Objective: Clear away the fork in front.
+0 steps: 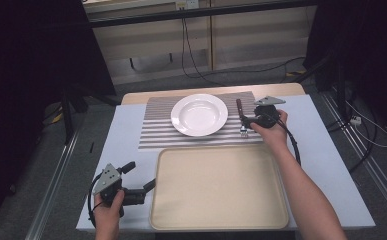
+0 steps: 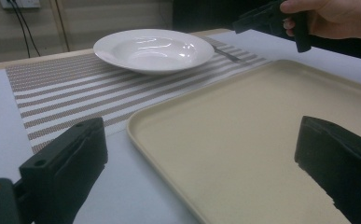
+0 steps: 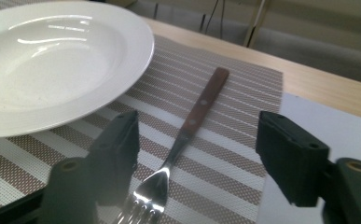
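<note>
A white deep plate (image 1: 199,114) (image 2: 153,49) (image 3: 52,60) rests on a striped placemat (image 1: 156,127) (image 2: 61,88) (image 3: 225,154). To its right lies a fork (image 1: 241,118) (image 3: 183,140) with a brown wooden handle, tines toward me. My right gripper (image 1: 251,121) (image 3: 197,158) hovers open just over the fork, one jaw on each side of its neck. In front of the mat sits a beige tray (image 1: 219,187) (image 2: 243,140). Over the tray's left edge, my left gripper (image 1: 140,178) (image 2: 201,172) is open and holds nothing.
The table has a pale blue top (image 1: 126,130) with a wooden strip (image 1: 286,90) along its far edge. Cables (image 1: 191,55) run over the floor beyond. The right hand and its gripper (image 2: 281,21) appear at the top of the left gripper view.
</note>
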`<state>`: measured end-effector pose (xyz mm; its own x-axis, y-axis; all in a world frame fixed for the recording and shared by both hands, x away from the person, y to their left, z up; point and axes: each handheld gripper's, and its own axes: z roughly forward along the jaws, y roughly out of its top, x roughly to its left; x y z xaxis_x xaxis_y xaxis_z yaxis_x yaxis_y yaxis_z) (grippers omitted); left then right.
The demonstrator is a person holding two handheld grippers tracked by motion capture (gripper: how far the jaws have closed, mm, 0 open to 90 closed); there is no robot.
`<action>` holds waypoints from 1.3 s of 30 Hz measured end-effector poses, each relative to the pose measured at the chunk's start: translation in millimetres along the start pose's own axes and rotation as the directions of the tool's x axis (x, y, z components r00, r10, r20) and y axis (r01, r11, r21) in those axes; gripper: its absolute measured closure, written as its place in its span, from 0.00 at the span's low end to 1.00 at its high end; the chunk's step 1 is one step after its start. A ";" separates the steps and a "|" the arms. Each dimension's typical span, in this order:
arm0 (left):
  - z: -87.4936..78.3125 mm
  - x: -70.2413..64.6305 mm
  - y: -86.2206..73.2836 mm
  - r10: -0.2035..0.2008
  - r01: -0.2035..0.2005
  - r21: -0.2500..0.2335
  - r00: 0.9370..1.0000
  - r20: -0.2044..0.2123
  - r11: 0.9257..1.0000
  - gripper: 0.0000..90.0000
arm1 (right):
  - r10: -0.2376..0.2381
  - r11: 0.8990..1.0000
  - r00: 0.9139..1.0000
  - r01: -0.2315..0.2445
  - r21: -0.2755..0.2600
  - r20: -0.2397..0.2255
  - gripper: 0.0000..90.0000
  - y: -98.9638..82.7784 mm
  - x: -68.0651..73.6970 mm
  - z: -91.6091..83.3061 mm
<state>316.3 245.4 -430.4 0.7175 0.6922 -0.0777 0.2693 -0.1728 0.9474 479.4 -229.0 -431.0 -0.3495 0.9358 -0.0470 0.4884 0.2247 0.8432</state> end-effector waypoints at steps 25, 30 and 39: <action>1.8 1.0 -0.9 0.005 -0.005 0.014 1.000 -0.003 1.000 0.03 | 0.025 0.983 1.000 -0.023 0.181 -0.008 0.76 12.2 -8.2 72.7; 1.3 1.9 -1.4 0.002 -0.002 0.015 1.000 -0.006 1.000 0.03 | 0.068 0.975 0.998 -0.063 0.213 -0.015 0.85 11.5 -6.2 75.9; 2.9 5.6 -2.3 -0.011 0.011 0.010 1.000 -0.002 1.000 0.03 | 0.057 0.957 0.997 -0.039 0.286 -0.054 0.87 9.3 -15.0 59.5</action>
<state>321.5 247.6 -433.9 0.7133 0.6954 -0.0872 0.2830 -0.1720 0.9436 536.7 -224.8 -454.3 -0.3635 0.9311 0.0298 0.7101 0.2563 0.6558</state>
